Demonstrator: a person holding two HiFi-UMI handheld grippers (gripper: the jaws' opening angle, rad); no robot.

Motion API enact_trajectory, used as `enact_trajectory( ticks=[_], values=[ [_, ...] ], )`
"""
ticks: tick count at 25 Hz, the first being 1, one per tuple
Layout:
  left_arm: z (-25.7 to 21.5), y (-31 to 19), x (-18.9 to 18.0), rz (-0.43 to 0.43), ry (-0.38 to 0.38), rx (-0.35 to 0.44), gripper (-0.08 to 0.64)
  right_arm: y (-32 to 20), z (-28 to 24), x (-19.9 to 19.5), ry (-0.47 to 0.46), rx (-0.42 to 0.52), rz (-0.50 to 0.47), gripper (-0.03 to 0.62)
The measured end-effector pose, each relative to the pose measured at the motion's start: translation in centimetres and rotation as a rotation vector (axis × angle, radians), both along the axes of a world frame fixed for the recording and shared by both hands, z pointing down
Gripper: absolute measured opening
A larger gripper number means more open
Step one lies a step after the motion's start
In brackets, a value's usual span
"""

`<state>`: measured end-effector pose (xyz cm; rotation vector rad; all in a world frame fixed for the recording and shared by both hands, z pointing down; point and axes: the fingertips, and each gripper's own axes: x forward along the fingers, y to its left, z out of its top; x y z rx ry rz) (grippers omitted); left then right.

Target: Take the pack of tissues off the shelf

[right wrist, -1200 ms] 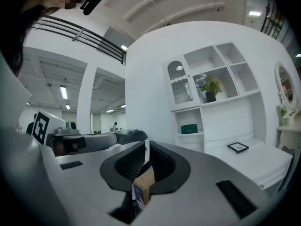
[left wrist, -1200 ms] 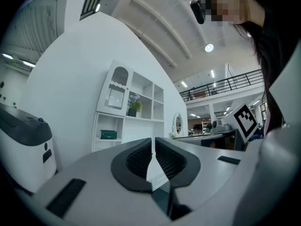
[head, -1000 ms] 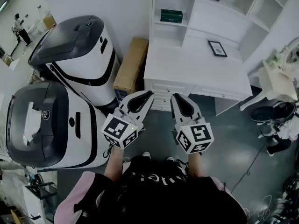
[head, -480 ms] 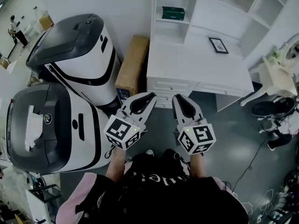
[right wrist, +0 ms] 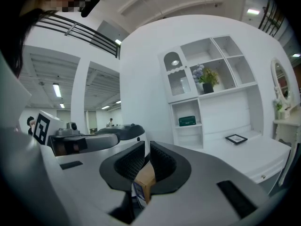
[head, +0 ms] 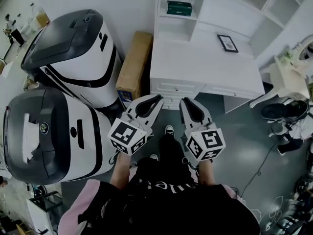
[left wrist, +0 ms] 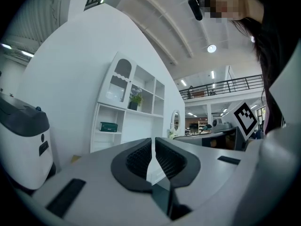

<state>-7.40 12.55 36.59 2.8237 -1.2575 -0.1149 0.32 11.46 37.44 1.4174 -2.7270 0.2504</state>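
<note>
The pack of tissues (head: 179, 8) is a dark green block lying in the lower left cubby of the white shelf unit (head: 163, 13) at the back of the desk. It shows small in the left gripper view (left wrist: 108, 126) and in the right gripper view (right wrist: 187, 121). My left gripper (head: 155, 100) and right gripper (head: 183, 103) are held side by side at chest height, short of the desk's front edge and far from the pack. Both are shut with nothing between the jaws (left wrist: 153, 142) (right wrist: 146, 147).
A white desk (head: 210, 67) with drawers carries a framed picture (head: 227, 43). A cardboard box (head: 133, 65) leans between the desk and two large white-and-black machines (head: 73, 53) (head: 44, 131) at the left. A white chair (head: 288, 82) stands at the right. A potted plant (right wrist: 207, 79) sits on an upper shelf.
The person has stepped forward, one shoe now showing ahead on the floor. The shelf and pack have slid up in the head view. Both grippers stay shut and level.
</note>
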Motion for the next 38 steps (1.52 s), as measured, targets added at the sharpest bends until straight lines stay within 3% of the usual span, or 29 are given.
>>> enact_trajectory(
  ticks=[10,24,31,38],
  values=[
    [0.5,-9.7,1.6,-0.042,-0.023,-0.010,0.034,-10.1,0.6,1.8,-0.008,0.002,-0.039,0.064],
    [-0.1,-26.6,9.3,-0.084,-0.039,-0.038,0.034,-26.7,0.4,8.4,-0.011,-0.030,-0.114,0.064],
    [1.1,-30.0,10.9,-0.116,-0.084,-0.079,0.035,-30.8,1.4,10.1,-0.033,-0.060,-0.144,0.064],
    [1.7,-31.2,10.2,-0.151,-0.118,-0.098,0.035,-32.7,2.6,9.7,-0.058,-0.090,-0.163,0.064]
  ],
)
